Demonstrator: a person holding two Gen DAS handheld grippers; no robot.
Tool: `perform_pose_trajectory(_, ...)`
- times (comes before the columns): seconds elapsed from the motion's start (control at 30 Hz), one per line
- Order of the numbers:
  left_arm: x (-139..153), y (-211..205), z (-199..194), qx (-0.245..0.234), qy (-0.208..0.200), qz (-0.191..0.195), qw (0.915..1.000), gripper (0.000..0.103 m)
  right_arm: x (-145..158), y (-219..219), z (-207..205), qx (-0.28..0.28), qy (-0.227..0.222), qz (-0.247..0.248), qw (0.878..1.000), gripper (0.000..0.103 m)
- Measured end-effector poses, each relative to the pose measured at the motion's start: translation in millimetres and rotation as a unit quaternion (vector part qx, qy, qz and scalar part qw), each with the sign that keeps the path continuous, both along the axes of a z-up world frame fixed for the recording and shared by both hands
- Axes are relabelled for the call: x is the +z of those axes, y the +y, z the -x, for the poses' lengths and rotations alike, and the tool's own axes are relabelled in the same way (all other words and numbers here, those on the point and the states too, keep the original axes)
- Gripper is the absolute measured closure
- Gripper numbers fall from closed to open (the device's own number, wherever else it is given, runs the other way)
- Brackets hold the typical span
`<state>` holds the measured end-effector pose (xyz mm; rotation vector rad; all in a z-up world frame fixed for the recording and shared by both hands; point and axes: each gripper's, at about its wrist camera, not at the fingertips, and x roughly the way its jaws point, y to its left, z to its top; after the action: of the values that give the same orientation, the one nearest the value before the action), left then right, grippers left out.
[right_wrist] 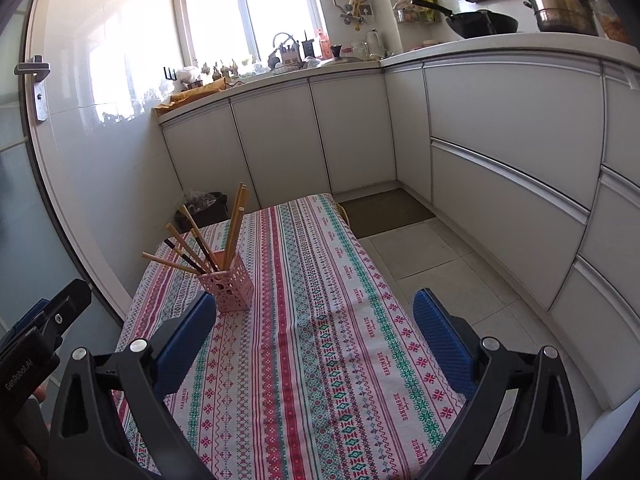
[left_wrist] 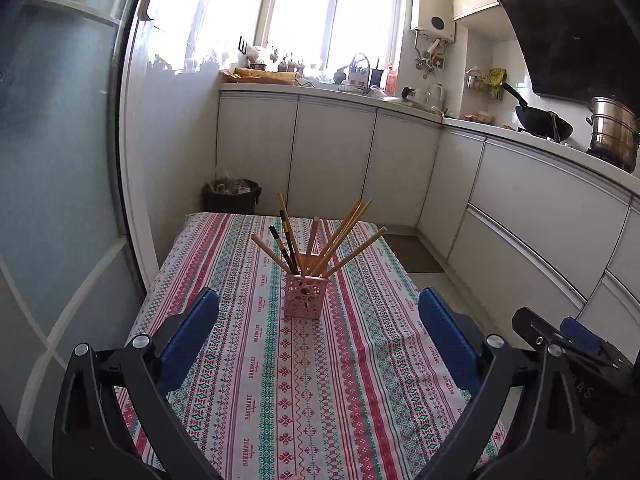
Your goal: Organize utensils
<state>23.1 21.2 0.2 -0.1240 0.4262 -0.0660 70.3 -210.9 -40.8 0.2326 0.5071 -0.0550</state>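
Observation:
A pink perforated utensil holder [left_wrist: 303, 296] stands upright on the patterned tablecloth [left_wrist: 320, 380], filled with several wooden and dark chopsticks [left_wrist: 320, 240] that fan out of its top. My left gripper [left_wrist: 318, 316] is open and empty, its blue pads apart, held short of the holder. In the right wrist view the holder [right_wrist: 230, 286] sits just beyond the left blue pad, with its chopsticks [right_wrist: 192, 248] leaning left. My right gripper [right_wrist: 314, 320] is open and empty over the tablecloth [right_wrist: 320, 360]. The right gripper also shows at the right edge of the left wrist view [left_wrist: 576, 340].
A dark waste bin [left_wrist: 231, 196] stands on the floor beyond the table's far left corner. White cabinets [right_wrist: 500, 160] run along the back and right, with a wok [right_wrist: 480, 22] and a steel pot [right_wrist: 558, 4] on the counter. A glass door [left_wrist: 60, 160] is at left.

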Motion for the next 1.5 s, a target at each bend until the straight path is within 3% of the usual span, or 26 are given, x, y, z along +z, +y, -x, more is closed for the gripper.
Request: perform_pose_trajectory(1.5, 4.5, -8.7, 2.8, -0.006, 0.004, -0.022, 0.9997, 0.007, 8.5, -11.0, 6.8, 0.002, 0.004, -0.034, 0.999, 0.007)
